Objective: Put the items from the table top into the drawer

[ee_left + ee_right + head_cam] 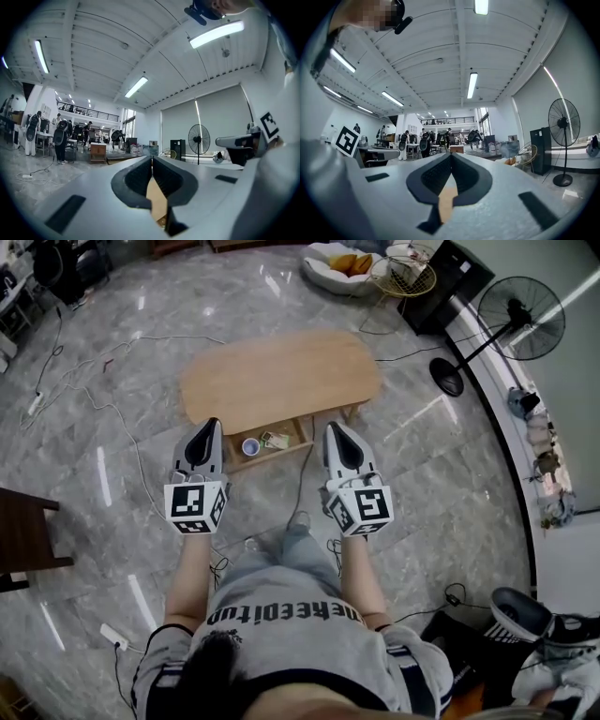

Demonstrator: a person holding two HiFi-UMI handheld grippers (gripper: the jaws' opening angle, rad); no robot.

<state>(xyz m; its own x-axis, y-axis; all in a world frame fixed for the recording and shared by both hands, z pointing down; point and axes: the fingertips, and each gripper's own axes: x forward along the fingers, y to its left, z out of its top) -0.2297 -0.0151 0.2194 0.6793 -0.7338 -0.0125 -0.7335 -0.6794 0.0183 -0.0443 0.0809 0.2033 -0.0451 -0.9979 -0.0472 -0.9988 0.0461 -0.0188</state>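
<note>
The light wooden table [281,376] has a bare top. Under its near edge a drawer [298,432] stands pulled out, with a white cup [250,446] and a small flat packet [276,440] lying inside. My left gripper [214,422] [152,159] is held up in front of the person, pointing level, jaws shut with nothing between them. My right gripper [332,427] [451,156] is held the same way beside it, jaws together and holding nothing. Both grippers are above and short of the drawer. Both gripper views look out across the hall, over the table.
A standing fan [511,310], a black box [450,273], a wire basket [403,276] and a cushion bed [342,263] stand beyond the table. Cables run over the marble floor at left. A dark wooden piece [23,535] is at the left edge, shoes [525,615] at lower right.
</note>
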